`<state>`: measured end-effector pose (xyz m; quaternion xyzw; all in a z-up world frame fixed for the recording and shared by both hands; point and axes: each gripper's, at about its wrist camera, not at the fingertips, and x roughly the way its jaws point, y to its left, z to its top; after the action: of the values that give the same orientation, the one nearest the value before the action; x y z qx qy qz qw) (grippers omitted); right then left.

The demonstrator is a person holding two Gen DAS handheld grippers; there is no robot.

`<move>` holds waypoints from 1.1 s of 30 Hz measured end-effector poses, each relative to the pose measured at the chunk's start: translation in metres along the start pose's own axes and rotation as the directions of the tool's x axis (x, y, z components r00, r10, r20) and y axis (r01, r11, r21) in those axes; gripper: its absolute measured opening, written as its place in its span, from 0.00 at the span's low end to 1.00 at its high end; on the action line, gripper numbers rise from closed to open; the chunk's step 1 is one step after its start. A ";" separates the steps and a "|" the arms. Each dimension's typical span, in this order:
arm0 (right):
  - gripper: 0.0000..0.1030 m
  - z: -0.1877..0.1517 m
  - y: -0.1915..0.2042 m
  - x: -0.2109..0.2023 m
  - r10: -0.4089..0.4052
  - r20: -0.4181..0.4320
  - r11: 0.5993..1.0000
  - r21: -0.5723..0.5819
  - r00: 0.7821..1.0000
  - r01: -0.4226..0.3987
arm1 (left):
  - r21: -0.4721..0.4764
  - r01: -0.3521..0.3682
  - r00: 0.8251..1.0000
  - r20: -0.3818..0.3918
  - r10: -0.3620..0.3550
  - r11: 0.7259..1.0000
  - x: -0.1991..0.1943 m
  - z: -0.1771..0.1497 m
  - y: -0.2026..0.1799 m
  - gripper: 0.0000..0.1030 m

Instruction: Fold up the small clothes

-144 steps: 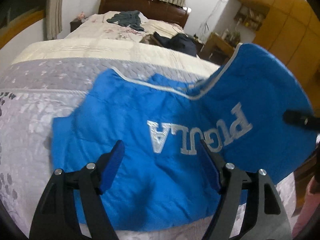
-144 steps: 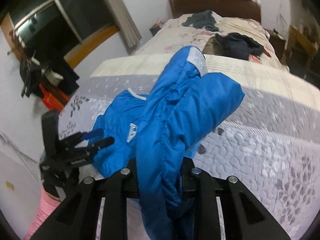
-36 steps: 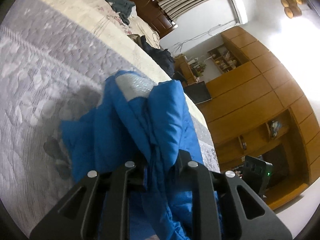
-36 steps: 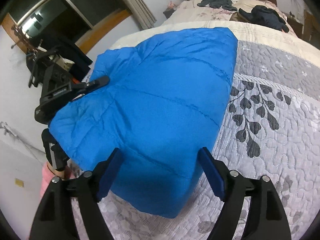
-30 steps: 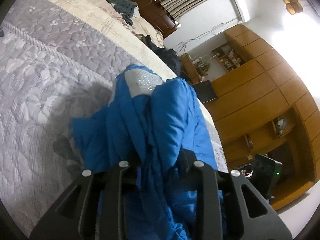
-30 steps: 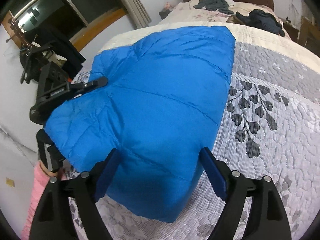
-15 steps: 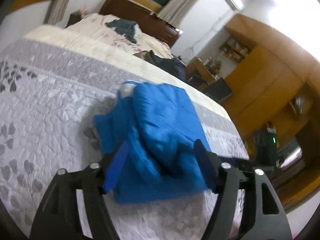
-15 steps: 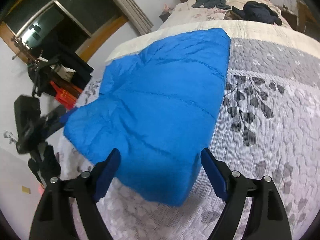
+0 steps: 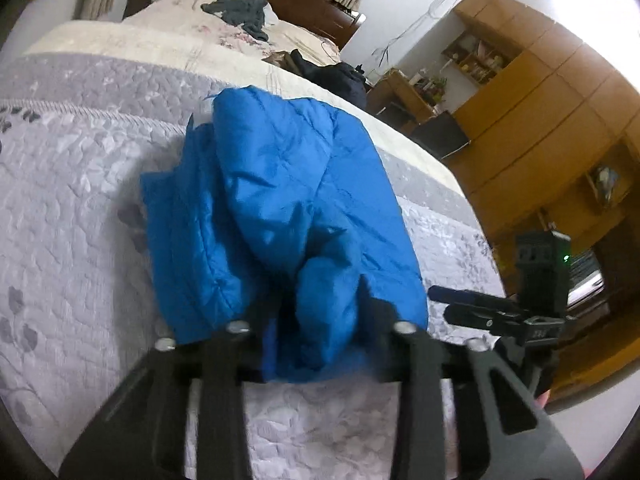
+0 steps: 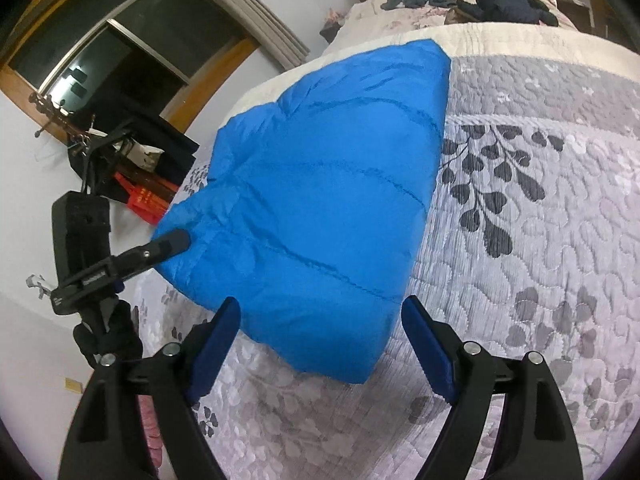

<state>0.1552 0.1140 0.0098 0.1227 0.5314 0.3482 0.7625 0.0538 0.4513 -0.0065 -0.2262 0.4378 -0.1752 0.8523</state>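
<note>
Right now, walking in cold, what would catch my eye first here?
The bright blue jacket, folded into a puffy bundle on the grey quilt. The left hand-held gripper is pinched on the jacket's near edge, while the right hand-held gripper hangs open just short of it. Dark clothes lie heaped far up the bed.

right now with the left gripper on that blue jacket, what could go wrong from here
The left gripper pinches one bunched lump of the blue jacket, so pulling could drag the fold apart. The right gripper is open and holds nothing, so the bundle may slide on the quilt.
</note>
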 end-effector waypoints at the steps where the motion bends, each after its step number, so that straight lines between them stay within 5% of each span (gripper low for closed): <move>1: 0.81 0.000 0.001 0.001 0.005 -0.001 1.000 0.000 1.000 -0.005 | 0.007 -0.002 1.000 0.008 0.002 1.000 -0.002 -0.002 -0.001 0.19; 8: 0.81 0.001 0.008 0.009 0.013 -0.014 1.000 -0.009 1.000 -0.013 | -0.002 0.044 0.996 0.081 -0.044 0.999 -0.033 -0.011 0.012 0.13; 18: 0.79 0.001 0.023 0.048 -0.031 -0.083 0.998 -0.053 0.996 0.027 | -0.084 0.071 0.997 0.025 -0.070 0.994 -0.015 -0.025 0.067 0.14; 33: 0.78 -0.005 0.025 0.083 -0.087 -0.122 0.995 -0.059 0.989 0.080 | -0.091 0.033 0.999 -0.013 -0.034 0.995 0.007 -0.032 0.073 0.21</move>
<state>0.1570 0.1864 -0.0380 0.0578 0.5729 0.3373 0.7447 0.0388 0.5019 -0.0672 -0.2707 0.4476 -0.1711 0.8349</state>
